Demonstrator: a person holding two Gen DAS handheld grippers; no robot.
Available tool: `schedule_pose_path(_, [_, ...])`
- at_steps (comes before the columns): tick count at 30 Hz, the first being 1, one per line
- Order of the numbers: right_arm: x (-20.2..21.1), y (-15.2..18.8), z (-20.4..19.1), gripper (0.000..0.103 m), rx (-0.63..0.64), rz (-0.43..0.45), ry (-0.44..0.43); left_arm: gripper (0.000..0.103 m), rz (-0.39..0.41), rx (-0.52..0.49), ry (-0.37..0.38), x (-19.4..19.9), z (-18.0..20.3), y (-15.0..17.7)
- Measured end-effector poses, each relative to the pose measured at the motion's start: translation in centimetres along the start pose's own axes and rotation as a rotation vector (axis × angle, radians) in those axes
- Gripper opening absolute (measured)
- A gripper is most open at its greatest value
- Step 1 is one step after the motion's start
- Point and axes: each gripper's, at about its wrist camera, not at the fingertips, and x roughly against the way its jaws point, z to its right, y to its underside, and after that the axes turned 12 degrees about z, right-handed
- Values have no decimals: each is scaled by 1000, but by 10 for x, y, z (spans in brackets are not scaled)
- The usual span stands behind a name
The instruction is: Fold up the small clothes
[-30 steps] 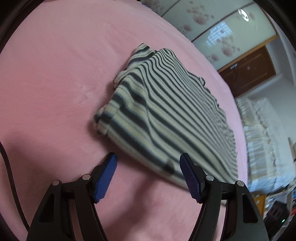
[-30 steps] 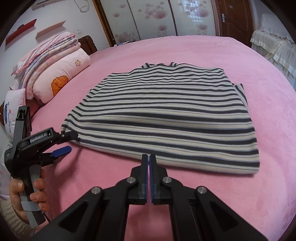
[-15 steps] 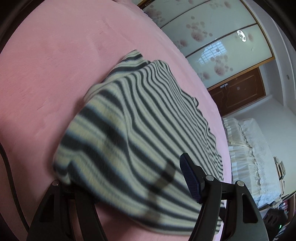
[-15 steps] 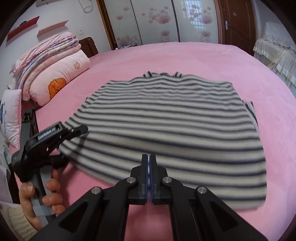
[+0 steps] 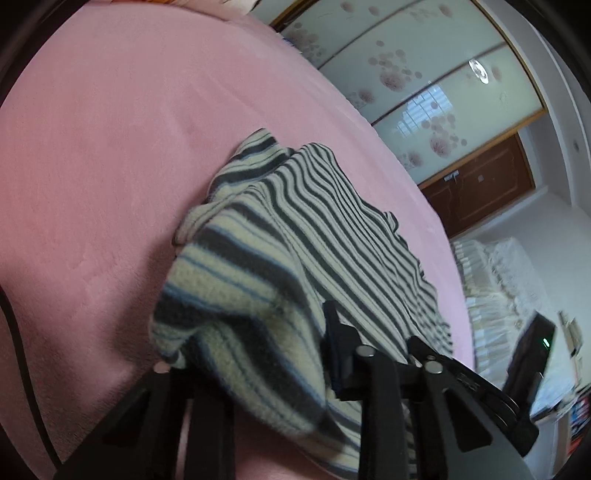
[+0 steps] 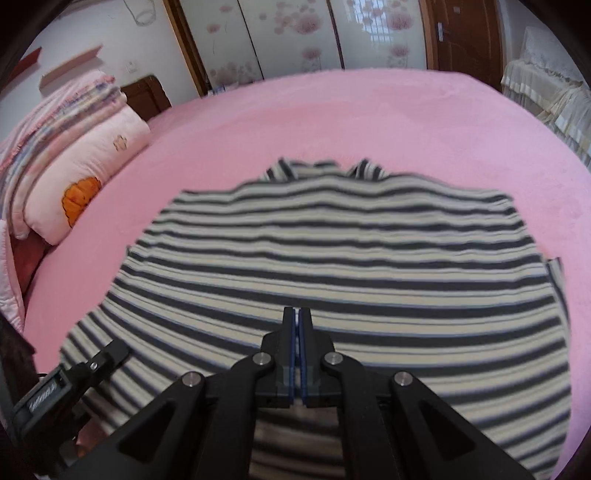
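Note:
A grey-and-cream striped sweater lies spread on the pink bed. In the left wrist view its near corner is bunched up between the jaws of my left gripper. Those jaws are closing on it; the left finger is buried under the cloth. The right wrist view shows the same gripper at the sweater's lower left corner. My right gripper is shut with nothing between its fingers. It hovers over the middle of the sweater near the front hem.
Folded quilts and a pillow are stacked at the bed's left end. Floral sliding wardrobe doors stand behind the bed. Lace-covered furniture is beyond the right edge. Bare pink blanket surrounds the sweater.
My left gripper has slid onto the sweater's corner and closed around it, bunching the cloth. My right gripper, still shut, has moved forward from the bare blanket to above the sweater.

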Motion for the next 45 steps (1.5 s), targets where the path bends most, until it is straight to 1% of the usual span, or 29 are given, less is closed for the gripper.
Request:
schedule_pose_path(1, [-8, 4, 0, 1, -3, -30, 6, 18, 5, -11, 5, 2, 1, 0])
schedule_pose_path(2, [-12, 6, 0, 1, -2, -41, 8, 17, 9, -14, 12, 4, 2, 0])
schedule_pose_path(7, [-14, 8, 4, 1, -18, -58, -2, 16, 56, -64, 50, 17, 13, -2])
schedule_pose_path(9, [-12, 6, 3, 1, -20, -60, -1, 16, 65, -81, 59, 21, 16, -3])
schedule_pose_path(12, [0, 2, -2, 1, -1, -32, 5, 16, 75, -97, 70, 24, 21, -4])
schedule_pose_path(14, [0, 0, -3, 1, 0, -34, -3, 16, 77, -103, 74, 25, 22, -4])
schedule_pose_path(17, [-7, 1, -5, 1, 21, -48, 3, 15, 82, -111, 76, 26, 26, -6])
schedule_pose_path(20, [-14, 1, -2, 0, 9, -60, 6, 15, 89, -129, 71, 25, 31, -6])
schedule_pose_path(25, [-21, 3, 0, 0, -2, -80, 1, 16, 86, -161, 43, 24, 35, -6])
schedule_pose_path(27, [-22, 3, 1, 0, -4, -82, -3, 16, 91, -191, 30, 24, 42, -6])
schedule_pose_path(30, [-22, 3, 5, 0, -25, -85, -27, 16, 101, -273, 25, 23, 62, -4])
schedule_pose_path(32, [-21, 3, 12, 0, -60, -88, -62, 16, 105, -341, 29, 23, 82, -3])
schedule_pose_path(37, [-9, 1, 44, 0, -195, -79, -192, 15, 105, -523, 114, 24, 145, 13])
schedule_pose_path(39, [3, 1, 60, 0, -237, -55, -207, 15, 101, -606, 154, 26, 169, 28])
schedule_pose_path(42, [29, 2, 97, 1, -324, -7, -221, 15, 78, -715, 229, 28, 200, 56])
schedule_pose_path(45, [52, 6, 133, 1, -354, 19, -185, 15, 34, -836, 298, 30, 221, 92])
